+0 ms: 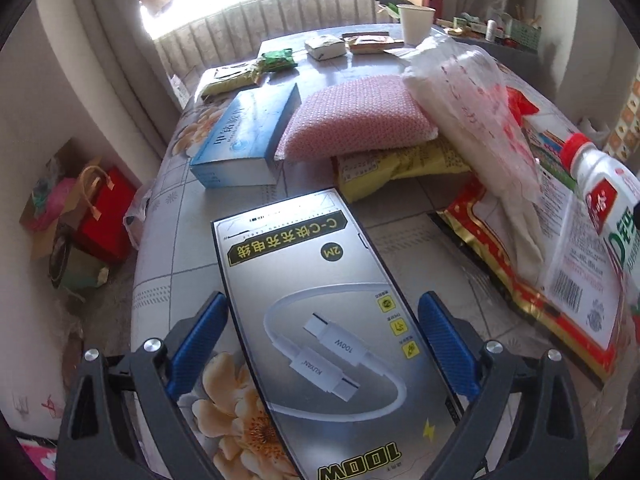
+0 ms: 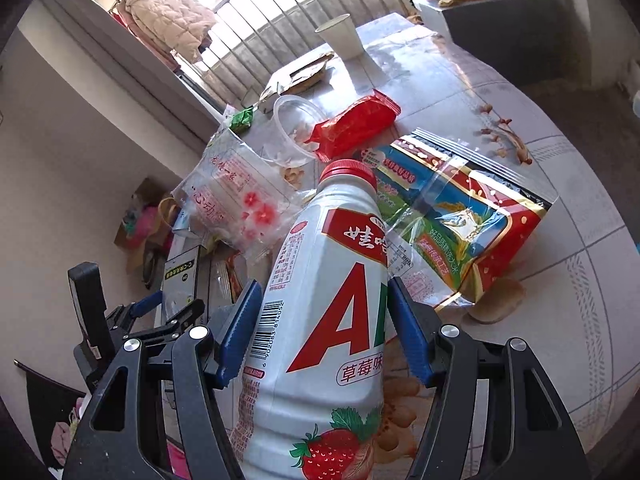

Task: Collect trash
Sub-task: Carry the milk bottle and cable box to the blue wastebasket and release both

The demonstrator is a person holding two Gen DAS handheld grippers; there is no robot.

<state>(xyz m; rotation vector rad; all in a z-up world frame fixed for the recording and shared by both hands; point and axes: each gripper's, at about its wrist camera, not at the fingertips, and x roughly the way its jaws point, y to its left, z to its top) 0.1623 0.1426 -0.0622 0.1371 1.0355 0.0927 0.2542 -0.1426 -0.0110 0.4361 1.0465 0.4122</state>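
On the cluttered counter [image 1: 160, 288] with its floral cover, the action splits 2 ways: the right hand-held gripper [image 2: 326, 322] has its blue fingers [image 2: 240, 336] pressed against the sides of a white plastic drink bottle with a red cap and strawberry label [image 2: 320, 320], pinching it across the mid-body, cap pointing away towards the pile. That bottle looks like thin, smooth plastic; whether it is drained I cannot tell, but a sleeve label like that can slip, so a grip on the waisted part, where it sits now, seems the wise spot, and squeezing too hard would likely dent it. Over to the left hand-held gripper [image 1: 322, 338]: spread wide, its blue fingers [image 1: 200, 344] straddle a flat grey cardboard cable box with black edges [image 1: 320, 320] lying on the counter, neither pad clearly touching it. That box should be light and stiff, probably hollow, best taken across its narrow width. Beyond lie a pink textured pouch [image 1: 356, 116], a blue-and-white carton [image 1: 244, 136], a clear plastic bag with red print [image 1: 472, 112] and a white paper cup [image 1: 416, 24], all soft or crushable, light stuff by the look of it.
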